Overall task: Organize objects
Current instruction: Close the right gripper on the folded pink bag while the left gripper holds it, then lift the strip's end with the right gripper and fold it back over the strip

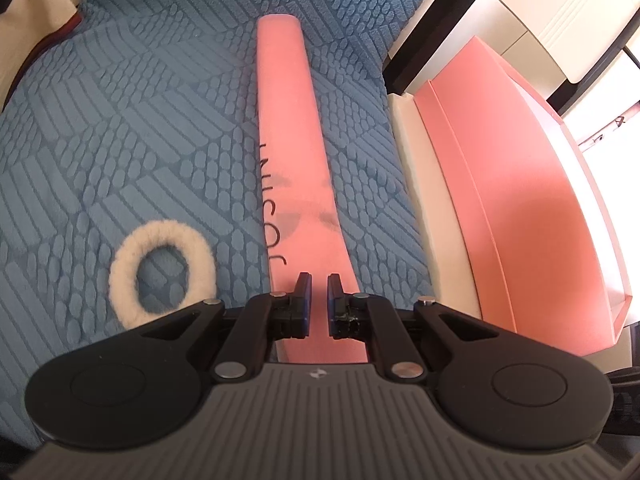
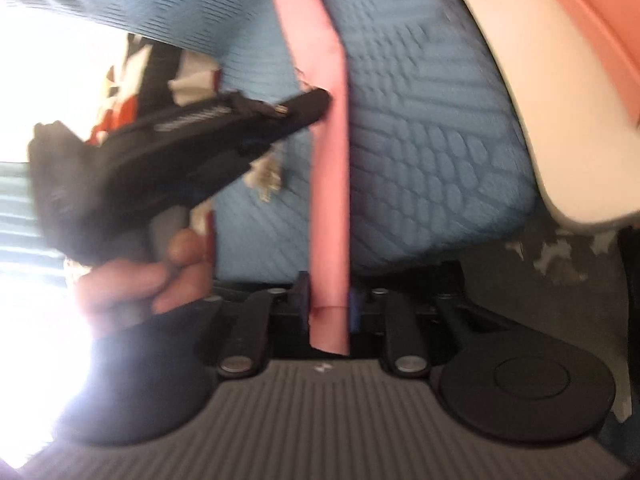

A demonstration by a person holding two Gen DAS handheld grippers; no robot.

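Nearest the left wrist camera, the left gripper (image 1: pixel 319 300) has its fingers (image 1: pixel 303 292) drawn narrow, almost together, over the near end of a pink lid (image 1: pixel 294 184); whether the pads actually pinch its edge cannot be told from here. One lid shows, seen edge-on as a long thin strip, its long axis running straight away from the camera across the bed, with dark lettering along its left face. Left of it lies one white fluffy ring (image 1: pixel 162 272), flat on the blue bedcover (image 1: pixel 120 120), well apart from the lid. At the far left corner a bit of cream and dark cloth (image 1: pixel 24 20) lies on the bedcover. Right of the lid, just past the cover's edge, one pink box (image 1: pixel 520 200) stands open, with a white rim on its near side and pink walls. Beyond it are pale cabinet fronts (image 1: pixel 560 12) with dark frames. In the blurred right wrist view, the left gripper (image 2: pixel 316 104) comes in from the left, held by a hand (image 2: pixel 136 280) in a dark sleeve, its tip against the lid (image 2: pixel 328 200). The right gripper (image 2: pixel 330 300) holds the lid's near end between its fingers (image 2: pixel 302 300), closed narrow on it, the strip again pointing away over the bedcover (image 2: pixel 420 160). At lower right a dark speckled floor (image 2: pixel 560 256) shows below the bed's edge.
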